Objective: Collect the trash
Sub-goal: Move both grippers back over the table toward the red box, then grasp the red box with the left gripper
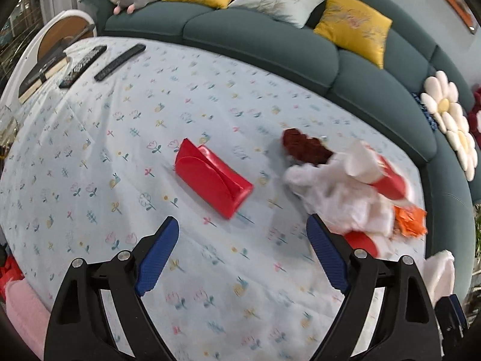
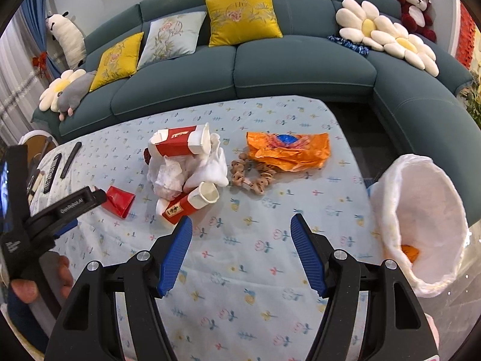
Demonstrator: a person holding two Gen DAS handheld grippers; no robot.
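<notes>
My left gripper (image 1: 242,252) is spread wide with nothing between its pads, hanging over bare cloth toward the near edge of the table (image 2: 300,108). Just ahead of it lies the red folded packet (image 1: 212,177), in the middle of the table and apart from the heap. It looks to me like glossy card or foil: light, half-crushed, probably slick, so I would pinch it across its short width near the flap ridge, not along the shiny flat face. In the left view its long axis runs diagonally, from upper left down to lower right.

My right gripper (image 2: 242,255) is also parted and empty, over the near side of the table. Beyond it sits the heap: crumpled white tissue (image 2: 192,171), soft and weightless, fit to be grabbed anywhere; two red-and-white paper cups (image 2: 183,143), thin-walled and easily crushed, best taken across the body. The nearer cup (image 2: 192,203) lies on its side, mouth toward the upper right. The orange wrapper (image 2: 288,150) lies flat and crinkly toward the far right corner, its length running across the table. The lined bin (image 2: 421,216) stands off the right edge.
</notes>
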